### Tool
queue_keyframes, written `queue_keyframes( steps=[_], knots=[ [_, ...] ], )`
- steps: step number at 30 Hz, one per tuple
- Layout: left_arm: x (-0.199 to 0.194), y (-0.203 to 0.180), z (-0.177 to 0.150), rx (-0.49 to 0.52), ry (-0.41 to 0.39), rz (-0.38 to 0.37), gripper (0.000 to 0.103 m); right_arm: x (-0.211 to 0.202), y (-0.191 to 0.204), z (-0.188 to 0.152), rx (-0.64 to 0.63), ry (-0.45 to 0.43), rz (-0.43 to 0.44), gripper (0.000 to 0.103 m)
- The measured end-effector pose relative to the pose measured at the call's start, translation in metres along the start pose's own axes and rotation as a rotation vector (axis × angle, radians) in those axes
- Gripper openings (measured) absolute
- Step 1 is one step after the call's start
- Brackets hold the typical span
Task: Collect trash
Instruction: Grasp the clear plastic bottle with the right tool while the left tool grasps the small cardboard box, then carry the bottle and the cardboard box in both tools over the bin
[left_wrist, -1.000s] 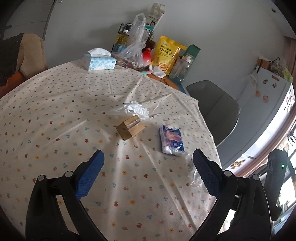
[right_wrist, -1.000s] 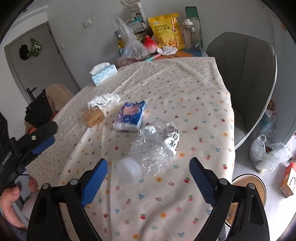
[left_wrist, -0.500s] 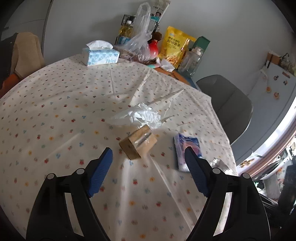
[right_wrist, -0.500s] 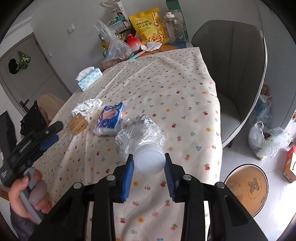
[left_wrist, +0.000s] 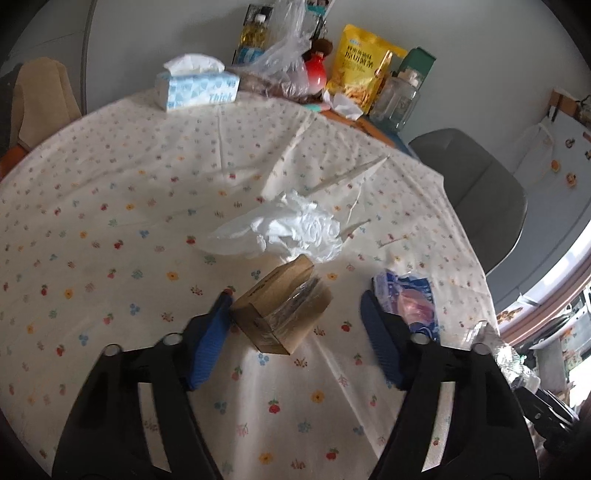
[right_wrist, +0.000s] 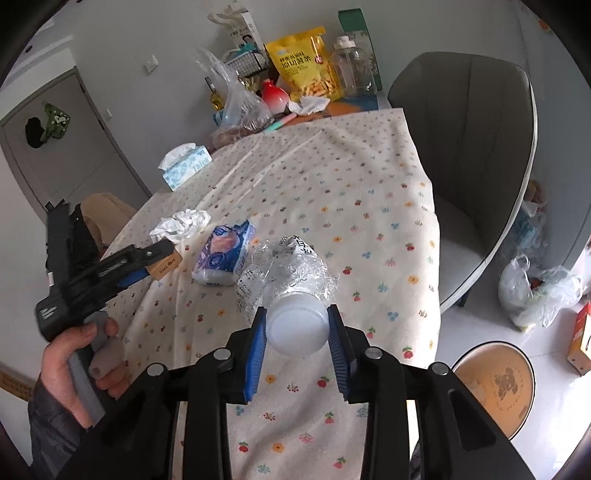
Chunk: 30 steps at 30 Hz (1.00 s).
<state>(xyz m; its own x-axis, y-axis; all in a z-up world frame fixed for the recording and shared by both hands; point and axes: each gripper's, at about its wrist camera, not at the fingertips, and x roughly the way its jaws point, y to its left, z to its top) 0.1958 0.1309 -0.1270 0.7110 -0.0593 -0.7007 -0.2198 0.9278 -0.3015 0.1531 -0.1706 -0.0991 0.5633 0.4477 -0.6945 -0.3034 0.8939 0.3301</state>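
Right gripper (right_wrist: 297, 325) clamps crushed bottle (right_wrist: 291, 280); left gripper (left_wrist: 295, 328) closing around cardboard box (left_wrist: 282, 314)

the right gripper (right_wrist: 297, 345), black-armed with blue ribbed pads, points steeply downward, its jaws pressed on either side of the white cap of a crushed clear plastic bottle (right_wrist: 291, 284). the left gripper (left_wrist: 295, 332), same build, also angles down; its jaws are closing, with a small brown cardboard box (left_wrist: 282, 310) between them, the left pad just beside the box, the right pad apart from it. at eight o'clock in the right wrist view, a bare hand (right_wrist: 79, 363) in a dark sleeve grips the left gripper's grey handle.
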Motion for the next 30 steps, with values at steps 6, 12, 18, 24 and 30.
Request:
queue_keyframes(
  steps=[6,12,18,24,30],
  knots=[
    [-0.009,-0.004,-0.003,0.020,-0.011,0.011,0.038,-0.006,-0.007,-0.002,0.020,-0.011,0.008,0.032],
    [-0.037,-0.010,-0.010,0.033,-0.046,0.018,0.036,-0.015,-0.016,-0.004,0.045,-0.034,0.029,0.032],
    [-0.062,-0.026,-0.021,0.056,-0.089,-0.028,0.036,-0.024,-0.016,-0.006,0.039,-0.043,0.037,0.032],
    [-0.081,-0.050,-0.026,0.077,-0.125,-0.076,0.036,-0.038,-0.021,-0.008,0.045,-0.069,0.030,0.032],
    [-0.090,-0.075,-0.032,0.124,-0.139,-0.135,0.036,-0.056,-0.032,-0.008,0.052,-0.095,0.006,0.032]
  ],
)
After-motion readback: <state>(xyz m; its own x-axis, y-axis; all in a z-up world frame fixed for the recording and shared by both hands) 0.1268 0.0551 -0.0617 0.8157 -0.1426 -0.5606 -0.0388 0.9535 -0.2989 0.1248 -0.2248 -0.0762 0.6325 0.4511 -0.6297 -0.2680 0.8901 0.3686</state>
